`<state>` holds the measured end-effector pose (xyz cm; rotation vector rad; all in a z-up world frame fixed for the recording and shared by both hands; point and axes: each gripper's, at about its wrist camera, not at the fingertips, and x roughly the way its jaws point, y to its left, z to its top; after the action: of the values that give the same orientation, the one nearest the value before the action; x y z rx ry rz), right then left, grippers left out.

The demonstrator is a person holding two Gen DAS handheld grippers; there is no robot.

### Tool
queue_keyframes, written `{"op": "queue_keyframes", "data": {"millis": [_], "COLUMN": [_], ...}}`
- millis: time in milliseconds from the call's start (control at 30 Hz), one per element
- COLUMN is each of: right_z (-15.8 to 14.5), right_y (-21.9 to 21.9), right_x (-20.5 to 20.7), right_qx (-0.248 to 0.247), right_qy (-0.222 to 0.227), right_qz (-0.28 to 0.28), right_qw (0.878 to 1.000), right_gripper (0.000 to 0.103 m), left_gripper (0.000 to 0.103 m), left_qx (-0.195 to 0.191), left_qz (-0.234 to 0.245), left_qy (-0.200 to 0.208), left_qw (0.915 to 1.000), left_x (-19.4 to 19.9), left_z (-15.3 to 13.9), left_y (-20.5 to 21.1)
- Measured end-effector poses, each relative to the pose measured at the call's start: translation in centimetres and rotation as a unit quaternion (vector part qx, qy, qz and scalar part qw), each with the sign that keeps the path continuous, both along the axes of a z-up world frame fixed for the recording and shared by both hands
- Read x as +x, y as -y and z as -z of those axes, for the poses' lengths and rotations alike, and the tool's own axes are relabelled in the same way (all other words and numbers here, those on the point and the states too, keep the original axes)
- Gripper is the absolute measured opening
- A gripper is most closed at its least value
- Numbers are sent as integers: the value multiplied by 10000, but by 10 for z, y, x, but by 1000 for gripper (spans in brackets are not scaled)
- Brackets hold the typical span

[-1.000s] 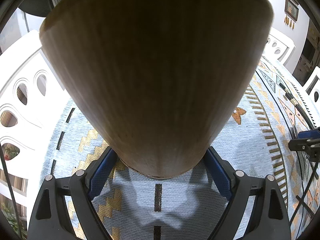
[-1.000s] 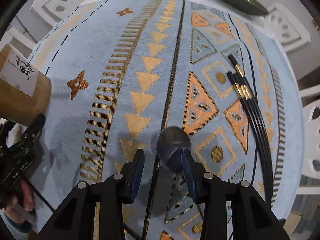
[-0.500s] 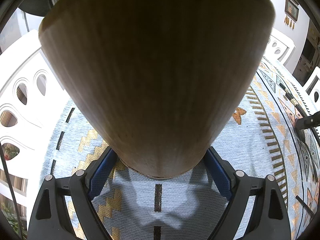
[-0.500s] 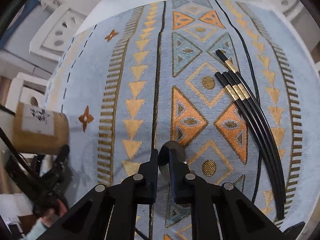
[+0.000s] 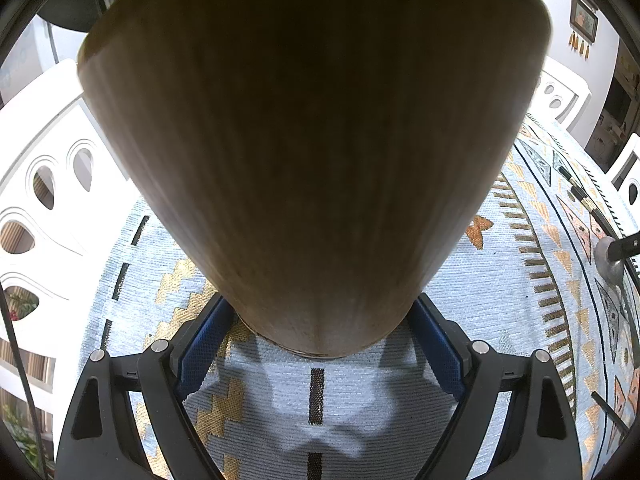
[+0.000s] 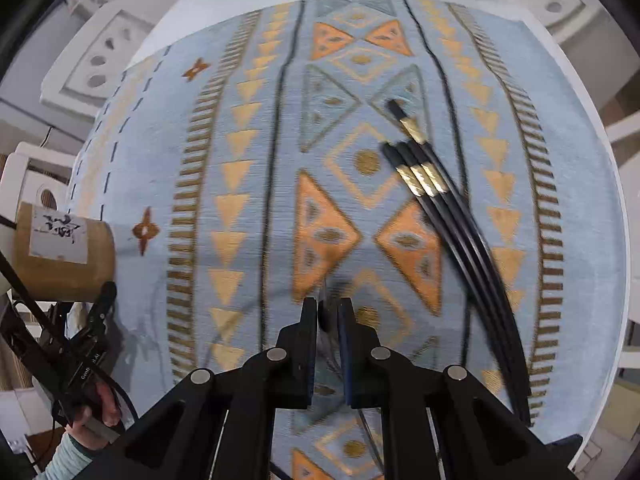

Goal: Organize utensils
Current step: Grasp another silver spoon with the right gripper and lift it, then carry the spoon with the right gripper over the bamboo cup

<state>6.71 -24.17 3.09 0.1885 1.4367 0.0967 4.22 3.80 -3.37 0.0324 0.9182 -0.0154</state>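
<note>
Right gripper (image 6: pixel 327 316) pinches a spoon (image 5: pixel 609 258) edge-on between its pads, just above the patterned cloth (image 6: pixel 248 208). Left gripper (image 5: pixel 316 334) clamps the base of the wooden holder (image 5: pixel 312 140), which stands at the cloth's edge, well apart from the spoon. Four black chopsticks (image 6: pixel 452 216) lie loose on the cloth. By my reading, nothing is visibly in the holder yet; spoon and chopsticks remain.

White carved chairs (image 5: pixel 52 184) ring the table's patterned blue cloth (image 6: pixel 256 208).
</note>
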Motion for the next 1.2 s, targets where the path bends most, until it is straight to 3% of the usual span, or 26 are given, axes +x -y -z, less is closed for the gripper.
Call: {"op": "queue_keyframes", "data": {"millis": [233, 367, 467, 633, 833, 967, 1067, 1200], "right_z": [6, 22, 21, 11, -42, -98, -145, -210], "right_y": [-11, -22, -35, -41, -46, -60, -75, -102], "right_x": [10, 11, 10, 14, 10, 7, 3, -6], "right_qx": [-220, -112, -396, -276, 384, 803, 1041, 1359], "right_qy": [-66, -421, -241, 94, 801, 1447, 2089, 3120], "right_qz": [-98, -255, -348, -82, 95, -15, -177, -407], "right_qw": [9997, 9987, 9983, 9995, 9960, 9862, 9722, 9394], "right_gripper": [13, 12, 12, 5, 5, 5, 5, 5], "left_gripper": [90, 90, 90, 90, 90, 90, 90, 90], "left_qx": [1, -1, 0, 0, -2, -2, -4, -3], "left_qz": [0, 2, 2, 2, 2, 2, 2, 1], "left_qy": [-1, -1, -1, -2, -2, -2, -2, -3], "left_qw": [10000, 10000, 10000, 10000, 10000, 10000, 10000, 10000], "left_x": [0, 0, 0, 0, 0, 0, 0, 0], "left_z": [0, 0, 0, 0, 0, 0, 0, 0], "left_y": [0, 0, 0, 1, 0, 0, 0, 0]}}
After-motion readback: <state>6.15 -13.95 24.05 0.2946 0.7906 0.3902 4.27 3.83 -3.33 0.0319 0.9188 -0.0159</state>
